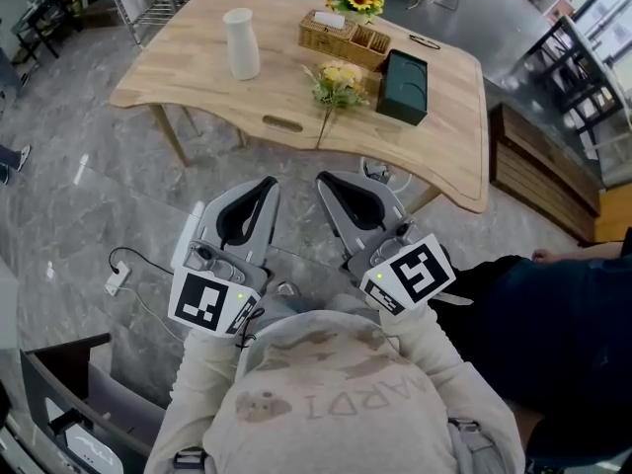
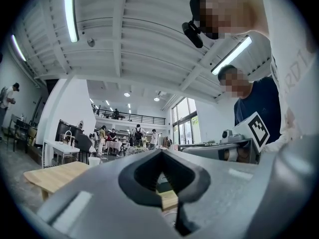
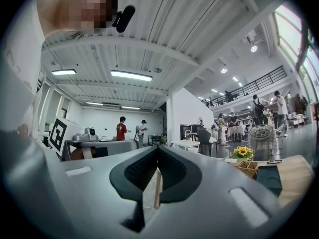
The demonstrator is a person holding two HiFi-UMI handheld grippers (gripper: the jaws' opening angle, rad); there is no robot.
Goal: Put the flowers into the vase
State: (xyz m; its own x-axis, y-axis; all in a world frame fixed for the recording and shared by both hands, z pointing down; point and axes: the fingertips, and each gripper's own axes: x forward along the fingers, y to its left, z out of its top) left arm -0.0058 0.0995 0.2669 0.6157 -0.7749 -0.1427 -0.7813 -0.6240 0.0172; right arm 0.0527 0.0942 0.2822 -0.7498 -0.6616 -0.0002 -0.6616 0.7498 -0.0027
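Approach stage, head view: the left gripper [image 1: 267, 186] and right gripper [image 1: 328, 180] sit low in the frame, each clenched on nothing, jaw tips touching. The flowers [image 1: 336, 83] lie on the table [image 1: 197, 77] at upper centre, stem toward the near edge; the vase [image 1: 241, 42] stands upright to their left, well apart. Advisable: part one pair of jaws before arrival, pinch the stem low, keep blooms clear of the basket [image 1: 341, 36]

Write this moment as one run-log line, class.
phase: before pickup | left gripper: shut, empty | right gripper: shut, empty | flowers: lying on table | vase: upright, no flowers
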